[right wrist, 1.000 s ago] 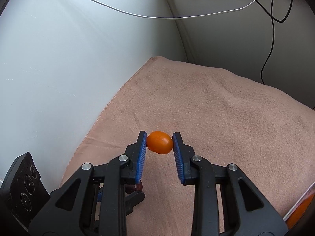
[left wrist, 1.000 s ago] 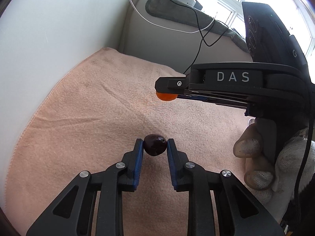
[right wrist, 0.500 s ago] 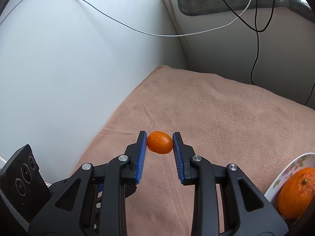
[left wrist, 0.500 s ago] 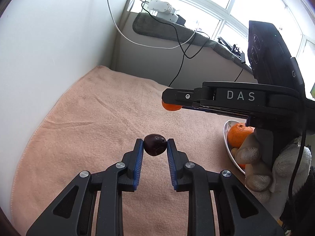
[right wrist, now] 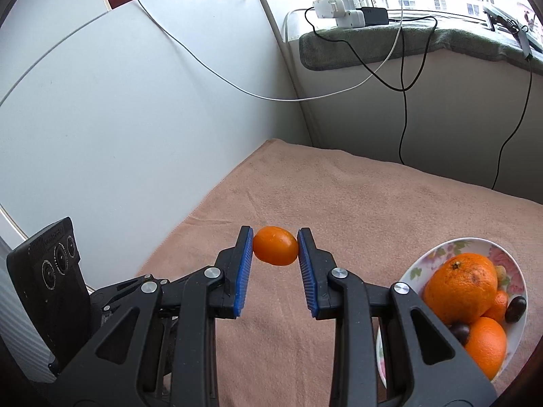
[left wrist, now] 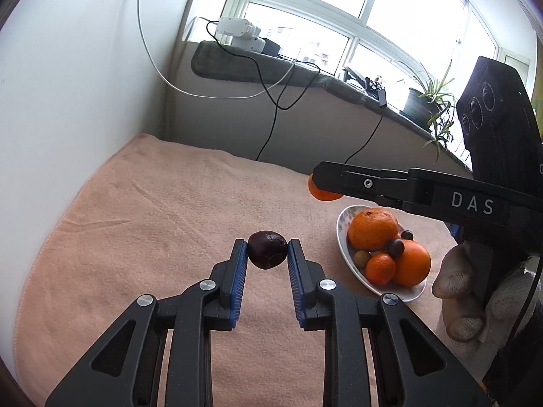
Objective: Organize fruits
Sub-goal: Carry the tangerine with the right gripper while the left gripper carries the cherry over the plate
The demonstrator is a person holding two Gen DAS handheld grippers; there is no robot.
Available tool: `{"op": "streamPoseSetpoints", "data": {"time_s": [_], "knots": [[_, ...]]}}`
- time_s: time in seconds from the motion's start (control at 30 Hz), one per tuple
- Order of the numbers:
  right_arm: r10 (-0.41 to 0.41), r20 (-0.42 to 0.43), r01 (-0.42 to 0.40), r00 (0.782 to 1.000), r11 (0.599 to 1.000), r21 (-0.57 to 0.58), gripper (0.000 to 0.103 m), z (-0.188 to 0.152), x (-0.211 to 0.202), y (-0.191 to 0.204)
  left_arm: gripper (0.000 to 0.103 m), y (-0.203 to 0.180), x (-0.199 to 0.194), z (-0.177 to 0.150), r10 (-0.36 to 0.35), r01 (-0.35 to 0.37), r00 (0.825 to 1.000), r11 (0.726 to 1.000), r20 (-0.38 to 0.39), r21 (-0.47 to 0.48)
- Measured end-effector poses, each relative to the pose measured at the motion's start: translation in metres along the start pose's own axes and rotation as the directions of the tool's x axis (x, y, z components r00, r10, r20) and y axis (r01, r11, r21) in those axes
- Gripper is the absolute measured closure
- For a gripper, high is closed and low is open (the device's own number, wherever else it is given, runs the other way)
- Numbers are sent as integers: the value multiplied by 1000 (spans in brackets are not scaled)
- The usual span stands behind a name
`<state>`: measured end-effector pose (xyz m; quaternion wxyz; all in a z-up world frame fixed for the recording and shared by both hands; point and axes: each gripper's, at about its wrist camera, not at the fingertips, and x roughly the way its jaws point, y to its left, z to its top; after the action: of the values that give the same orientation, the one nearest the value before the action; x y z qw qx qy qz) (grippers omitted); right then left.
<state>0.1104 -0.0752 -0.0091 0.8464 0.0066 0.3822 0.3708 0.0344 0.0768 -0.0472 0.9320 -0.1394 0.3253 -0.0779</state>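
Fruits: left claw (left wrist: pixel 267 250) clamps dark plum (left wrist: pixel 267 249) | right claw (right wrist: pixel 275 245) clamps small orange (right wrist: pixel 275 245) | I have lifted both off towel (left wrist: pixel 163 224); bowl (right wrist: pixel 437 254) now in view, drop-off next.

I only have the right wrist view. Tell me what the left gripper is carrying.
Observer: The left gripper is shut on a dark round fruit, held clear of the peach towel.
Operator: Confirm my own fruit is gripped from the side view too.
Observer: From the left wrist camera, the small orange fruit peeks out beneath the right gripper, above the towel, just beyond the bowl.
Operator: List what hides behind the big orange in the bowl.
Observer: The left view shows a small yellow-green fruit low at the bowl's near side, next to a small tangerine.
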Motion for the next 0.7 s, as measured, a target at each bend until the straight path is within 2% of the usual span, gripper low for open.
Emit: {"op": "streamPoseSetpoints", "data": {"time_s": [0.33, 0.7], "knots": [[-99, 52, 95, 994, 993, 72, 75, -19, -57, -55, 80, -38, 13, 0, -70, 71, 997, 996, -16, 48], [-189, 62, 175, 980, 967, 186, 75, -34, -86, -119, 80, -87, 33, 0, -145, 150, 988, 983, -56, 109]]}}
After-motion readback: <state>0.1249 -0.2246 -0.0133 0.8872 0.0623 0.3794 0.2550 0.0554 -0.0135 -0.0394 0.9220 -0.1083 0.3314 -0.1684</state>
